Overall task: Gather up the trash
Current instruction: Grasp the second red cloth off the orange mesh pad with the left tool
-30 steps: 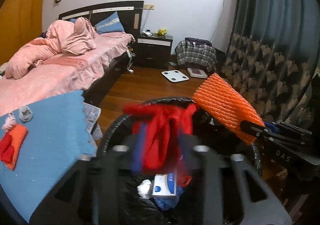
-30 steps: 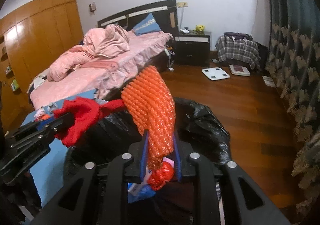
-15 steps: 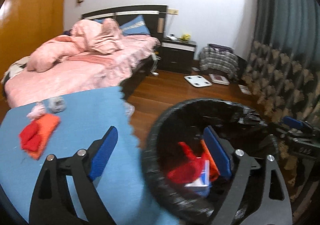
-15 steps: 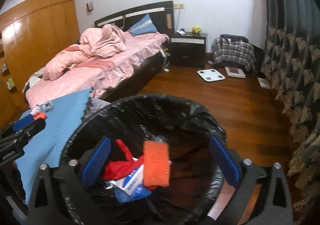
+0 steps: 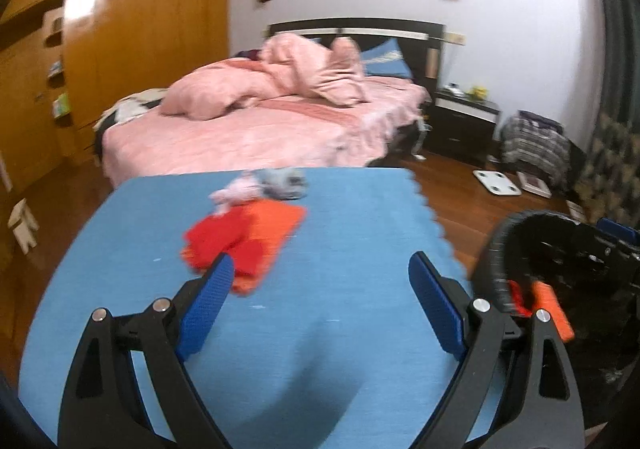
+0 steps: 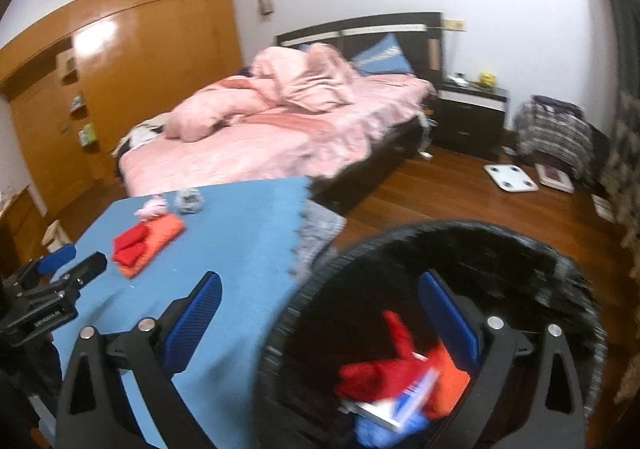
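Observation:
My left gripper [image 5: 318,297] is open and empty above the blue mat [image 5: 344,329]. Ahead of it lie a red scrap [image 5: 224,239] on an orange net piece [image 5: 276,225], with a pink wad [image 5: 232,193] and a grey wad [image 5: 282,185] behind. My right gripper [image 6: 320,323] is open and empty, straddling the rim of the black-lined bin [image 6: 472,245]. The bin holds red trash [image 6: 384,365], orange net [image 6: 448,381] and a white-blue box [image 6: 400,405]. The left gripper also shows at the right wrist view's left edge [image 6: 60,269].
A bed with pink bedding [image 5: 256,125] stands behind the mat. A wooden wardrobe [image 5: 132,41] is on the left. A dark nightstand [image 5: 460,121], a white scale [image 5: 496,183] and a plaid bag [image 5: 536,145] are on the wooden floor to the right.
Both grippers let their red and orange trash fall into the bin and opened. Both views have swung left, the left gripper now over the blue mat.

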Tool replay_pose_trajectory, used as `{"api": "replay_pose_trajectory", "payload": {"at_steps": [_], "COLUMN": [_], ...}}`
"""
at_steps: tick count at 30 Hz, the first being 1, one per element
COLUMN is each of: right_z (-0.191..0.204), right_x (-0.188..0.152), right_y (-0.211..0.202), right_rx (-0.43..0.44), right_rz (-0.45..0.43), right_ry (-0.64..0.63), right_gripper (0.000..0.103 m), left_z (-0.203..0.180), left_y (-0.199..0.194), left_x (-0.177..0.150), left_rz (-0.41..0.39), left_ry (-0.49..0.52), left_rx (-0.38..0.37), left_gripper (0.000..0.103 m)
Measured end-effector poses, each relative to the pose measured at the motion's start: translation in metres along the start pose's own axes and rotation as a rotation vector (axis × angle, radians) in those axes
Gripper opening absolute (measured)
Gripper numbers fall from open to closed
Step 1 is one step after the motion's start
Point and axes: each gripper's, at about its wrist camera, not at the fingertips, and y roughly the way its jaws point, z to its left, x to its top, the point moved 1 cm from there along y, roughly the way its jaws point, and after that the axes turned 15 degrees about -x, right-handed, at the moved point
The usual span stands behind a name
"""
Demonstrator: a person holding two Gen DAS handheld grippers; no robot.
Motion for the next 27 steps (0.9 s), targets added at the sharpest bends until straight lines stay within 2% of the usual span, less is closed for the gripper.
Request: {"api": "replay_pose_trajectory", "payload": {"at_steps": [4,9,18,24,27], "right_z": [0.041,0.086,0.114,0.118,0.12], "right_x": [0.007,0.008,0.005,0.001,0.0], "right_y": [0.016,0.04,0.067,0.077,0.081], "right_rx": [0.046,0.071,0.08,0.082,0.083], "right_rz": [-0.009,0.001,0.032,0.048,0.056], "right_ry": [-0.034,-0.085,-0.137,-0.147,-0.146], "right_gripper": [0.097,0.097,0.097,0.097,0.097], "left_z": [0.038,0.068,0.098,0.111,0.111], "left_y": [-0.002,0.012,0.066,0.098,0.102], "left_x": [0.002,0.004,0.004,0.0,-0.001], "left_rz": [-0.009,0.0,0.069,0.163,0.173], "left_ry": [-0.037,-0.073,-0.108,-0.129,-0.127], "left_rx": [0.059,0.089,0.096,0.067,0.049], "left_gripper": [0.087,0.085,0.072,0.049,0.033]}}
